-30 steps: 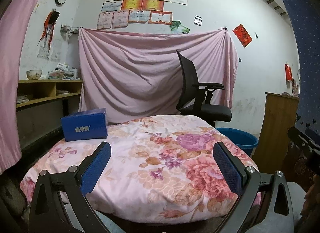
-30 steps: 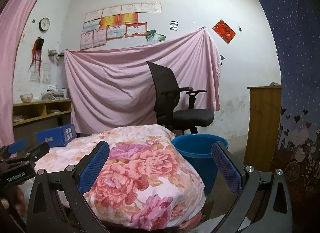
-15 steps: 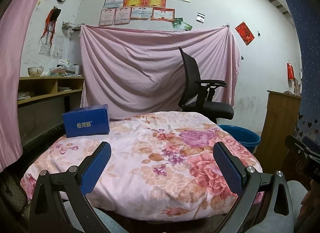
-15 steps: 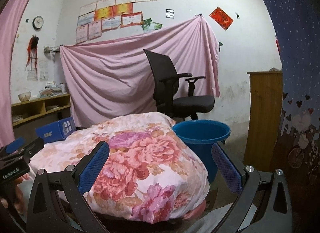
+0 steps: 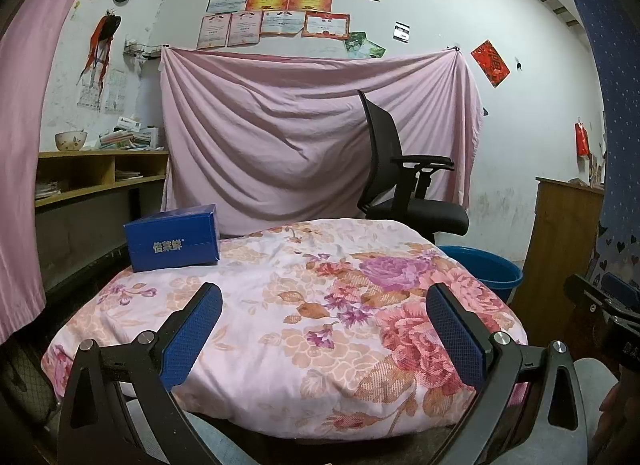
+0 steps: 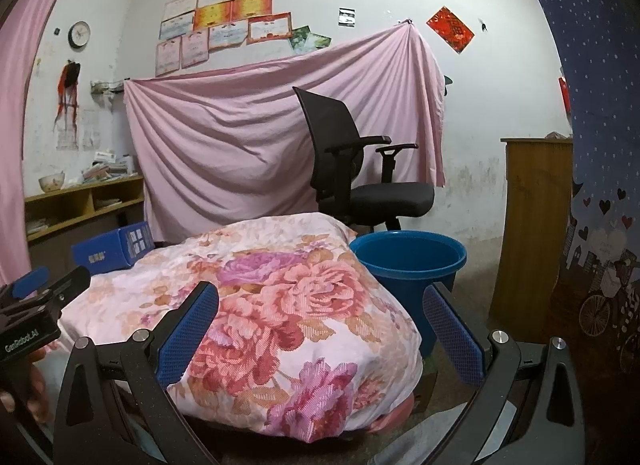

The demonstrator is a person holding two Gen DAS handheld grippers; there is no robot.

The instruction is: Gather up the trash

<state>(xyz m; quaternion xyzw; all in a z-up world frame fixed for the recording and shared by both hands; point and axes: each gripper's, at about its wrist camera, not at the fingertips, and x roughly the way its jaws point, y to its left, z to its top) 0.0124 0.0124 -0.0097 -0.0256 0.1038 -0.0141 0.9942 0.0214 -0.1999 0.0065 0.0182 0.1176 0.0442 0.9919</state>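
The blue box [image 5: 173, 239] is a rectangular carton in dark blue with white characters printed on its long front face and a lighter blue top panel. It lies flat on the far left edge of the table, which is covered by a floral quilt [image 5: 280, 305]. Its long axis runs roughly parallel to that far edge, left to right in the left wrist view, with the printed face toward the camera.

The left gripper [image 5: 322, 329] hovers over the near edge of the quilt with jaws spread wide and nothing between the blue pads. The right gripper [image 6: 320, 329] is likewise spread apart and empty, positioned over the near right corner of the quilt.

The right wrist view shows the blue box [image 6: 114, 251] from its end, revealing a short face with a grid of small white panels; their content is too small to read. This view also shows the full rim and wall of the blue bucket [image 6: 408, 265], standing on the floor just beside the right edge of the table. The left wrist view shows only part of the bucket's rim [image 5: 484, 269] behind the quilt.

An office chair [image 5: 404, 185] stands behind the table, before a hanging pink sheet [image 5: 280, 137].
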